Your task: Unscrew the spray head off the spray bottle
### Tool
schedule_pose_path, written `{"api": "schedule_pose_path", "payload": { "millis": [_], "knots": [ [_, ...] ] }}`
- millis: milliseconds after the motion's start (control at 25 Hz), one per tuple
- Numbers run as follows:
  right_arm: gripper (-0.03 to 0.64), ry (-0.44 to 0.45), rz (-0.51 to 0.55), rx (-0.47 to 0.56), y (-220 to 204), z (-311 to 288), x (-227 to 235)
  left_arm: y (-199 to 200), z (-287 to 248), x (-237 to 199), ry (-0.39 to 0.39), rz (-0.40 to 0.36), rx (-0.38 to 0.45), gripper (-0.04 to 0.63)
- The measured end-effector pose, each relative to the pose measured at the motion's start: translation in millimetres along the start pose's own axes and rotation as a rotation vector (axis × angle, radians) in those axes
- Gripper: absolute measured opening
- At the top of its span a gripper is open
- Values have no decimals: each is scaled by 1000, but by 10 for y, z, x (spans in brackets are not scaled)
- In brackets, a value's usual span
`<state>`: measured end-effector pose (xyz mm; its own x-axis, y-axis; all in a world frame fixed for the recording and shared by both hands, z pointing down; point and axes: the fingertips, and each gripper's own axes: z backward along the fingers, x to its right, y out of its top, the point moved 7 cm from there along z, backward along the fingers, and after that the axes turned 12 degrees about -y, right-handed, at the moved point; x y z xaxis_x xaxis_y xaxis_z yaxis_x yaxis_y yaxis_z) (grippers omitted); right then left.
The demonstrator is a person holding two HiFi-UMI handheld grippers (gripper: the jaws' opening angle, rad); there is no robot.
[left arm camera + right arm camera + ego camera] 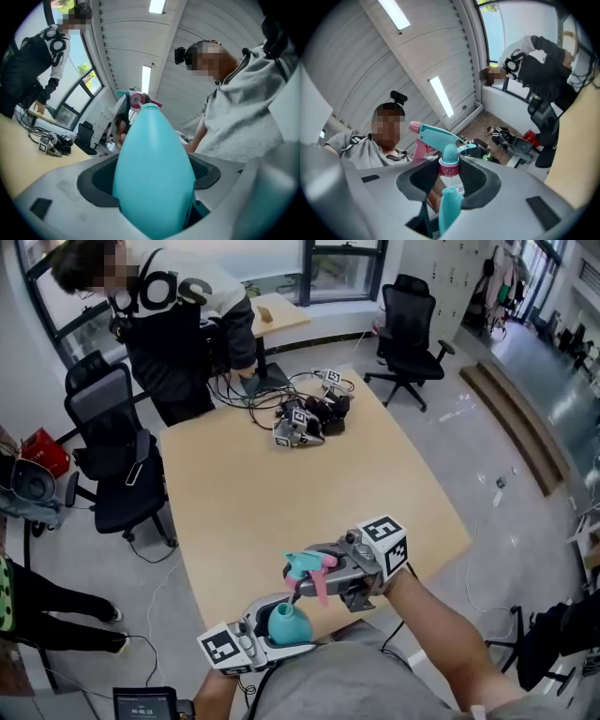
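A teal spray bottle (284, 622) sits between the jaws of my left gripper (279, 626), low near my body; the pads press its rounded body (152, 164). Its spray head (307, 565) is teal with a pink trigger and nozzle. My right gripper (317, 579) is shut on the head's pink collar (449, 168). In the right gripper view the collar stands a little above the bottle's neck (451, 206), with a thin clear tube running between them. The left gripper (150, 177) fills the lower half of its own view, and the right gripper (449, 174) does the same in its view.
The wooden table (281, 493) lies ahead, with a pile of spare grippers and cables (309, 416) at its far end. A person in a black-and-white top (178, 324) stands beyond it. Office chairs stand at the left (117, 456) and far right (408, 329).
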<state>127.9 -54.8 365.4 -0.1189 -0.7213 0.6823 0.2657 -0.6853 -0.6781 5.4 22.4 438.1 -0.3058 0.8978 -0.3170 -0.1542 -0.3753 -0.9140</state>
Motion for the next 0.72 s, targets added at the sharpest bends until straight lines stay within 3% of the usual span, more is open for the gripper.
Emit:
{"api": "schedule_pose_path", "payload": {
  "millis": [200, 320, 400, 520, 720],
  "knots": [
    [135, -230, 58, 132, 376, 410, 103, -168, 153, -235, 173, -88, -34, 410],
    [135, -363, 85, 187, 365, 689, 99, -491, 344, -366, 349, -114, -137, 410],
    [135, -456, 141, 146, 473, 833, 173, -720, 435, -653, 466, -171, -189, 410],
    [135, -628, 185, 14, 439, 972, 387, -1036, 515, -966, 577, -225, -227, 410],
    [135, -874, 70, -242, -94, 1270, 1174, -1542, 563, -1386, 701, -245, -309, 410]
  ]
}}
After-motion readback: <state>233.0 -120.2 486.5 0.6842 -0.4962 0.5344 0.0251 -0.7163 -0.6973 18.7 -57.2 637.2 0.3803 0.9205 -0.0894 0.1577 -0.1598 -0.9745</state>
